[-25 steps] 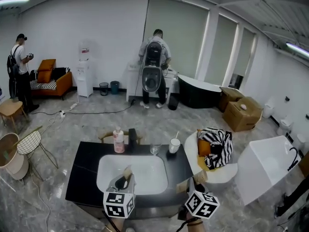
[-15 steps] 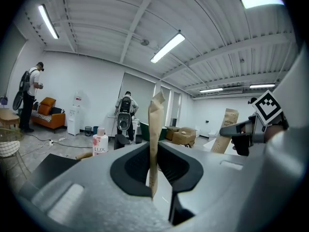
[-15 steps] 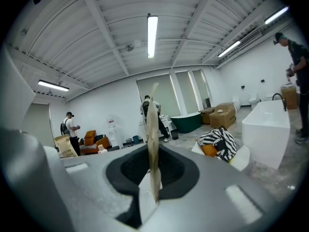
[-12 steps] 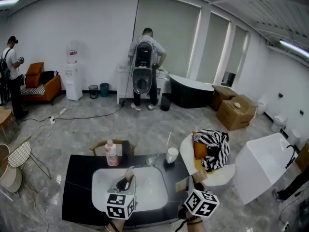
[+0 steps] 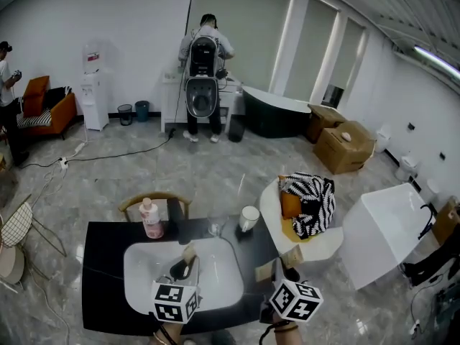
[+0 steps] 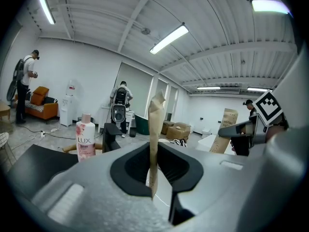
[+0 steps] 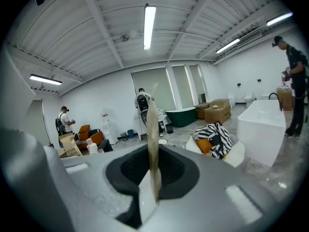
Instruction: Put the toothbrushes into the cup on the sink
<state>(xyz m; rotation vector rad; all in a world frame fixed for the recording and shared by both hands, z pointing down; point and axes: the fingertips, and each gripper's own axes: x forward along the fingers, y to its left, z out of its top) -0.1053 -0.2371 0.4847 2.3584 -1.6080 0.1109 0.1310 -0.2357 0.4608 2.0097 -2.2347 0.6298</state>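
Black table ahead; your left gripper and right gripper each pinch a wrapped toothbrush that may slip short of the cup.

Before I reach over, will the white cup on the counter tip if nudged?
Possibly. The white cup looks small and taller than wide, so probably light and tippable at the rim. It stands on a glossy black counter, so a low nudge may just slide it.
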